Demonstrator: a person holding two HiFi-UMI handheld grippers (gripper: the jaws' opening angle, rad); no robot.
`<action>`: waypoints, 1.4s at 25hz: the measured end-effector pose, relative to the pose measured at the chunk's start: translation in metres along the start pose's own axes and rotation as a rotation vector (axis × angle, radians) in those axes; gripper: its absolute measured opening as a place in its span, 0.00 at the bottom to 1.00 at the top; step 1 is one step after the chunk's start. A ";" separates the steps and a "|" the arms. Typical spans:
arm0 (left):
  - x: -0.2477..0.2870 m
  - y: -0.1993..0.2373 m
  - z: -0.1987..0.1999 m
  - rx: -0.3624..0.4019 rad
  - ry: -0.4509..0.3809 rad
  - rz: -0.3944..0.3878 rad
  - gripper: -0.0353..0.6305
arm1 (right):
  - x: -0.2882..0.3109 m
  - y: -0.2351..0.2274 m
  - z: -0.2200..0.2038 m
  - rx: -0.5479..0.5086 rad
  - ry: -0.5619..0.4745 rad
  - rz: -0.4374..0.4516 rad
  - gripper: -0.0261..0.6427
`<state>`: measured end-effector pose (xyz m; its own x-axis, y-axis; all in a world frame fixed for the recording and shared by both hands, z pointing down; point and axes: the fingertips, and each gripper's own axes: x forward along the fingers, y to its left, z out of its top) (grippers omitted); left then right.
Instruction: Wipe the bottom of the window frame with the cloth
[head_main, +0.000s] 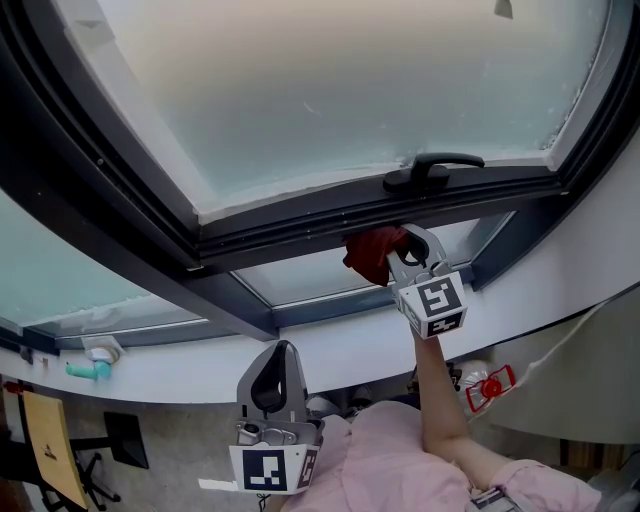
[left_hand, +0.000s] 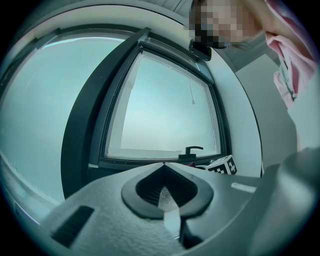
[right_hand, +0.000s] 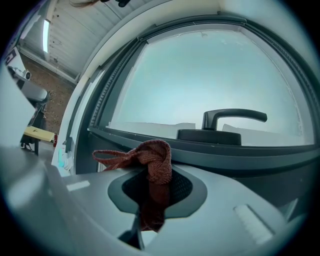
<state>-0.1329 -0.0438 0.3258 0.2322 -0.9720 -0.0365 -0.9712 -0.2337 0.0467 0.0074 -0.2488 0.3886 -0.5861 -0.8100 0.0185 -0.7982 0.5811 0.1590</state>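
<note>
Your right tongs (head_main: 402, 250) were closed on the red cloth (head_main: 372, 252), the jaws pinched over a bunched fold of it. The wad was up at the bottom rail of the dark window frame (head_main: 300, 228), just below the handle (head_main: 432, 168). From the head view I could not tell whether the cloth was pressed onto the rail or only just beside it. The right gripper view showed it standing up knotted between the jaws, with a loose tail trailing off to the left.

Your left tongs (head_main: 281, 358) hung low by your body, well apart from the frame, with the jaws together and nothing in them.

The wad looked small, so the step probably called for tilting the tongs until the cloth, not the hard jaw tips, met the rail. Then you could press lightly and draw it along the rail in one long pass. The grip seemed deep enough to hold. The handle sat close above, though, and a high stroke could have knocked it. The loose tail might also have snagged in the groove, so a slow, level sweep seemed safest.
</note>
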 end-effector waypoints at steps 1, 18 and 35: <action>0.000 0.000 0.000 -0.002 0.000 0.000 0.05 | 0.000 0.000 0.000 -0.002 0.001 0.001 0.13; 0.000 0.001 0.000 -0.009 -0.004 -0.007 0.05 | -0.017 -0.042 -0.007 -0.011 0.026 -0.134 0.13; 0.001 0.003 -0.003 -0.019 0.004 0.005 0.05 | -0.026 -0.063 -0.011 0.005 0.035 -0.190 0.14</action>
<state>-0.1350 -0.0457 0.3293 0.2280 -0.9731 -0.0325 -0.9710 -0.2297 0.0658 0.0745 -0.2657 0.3888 -0.4194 -0.9075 0.0232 -0.8949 0.4176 0.1576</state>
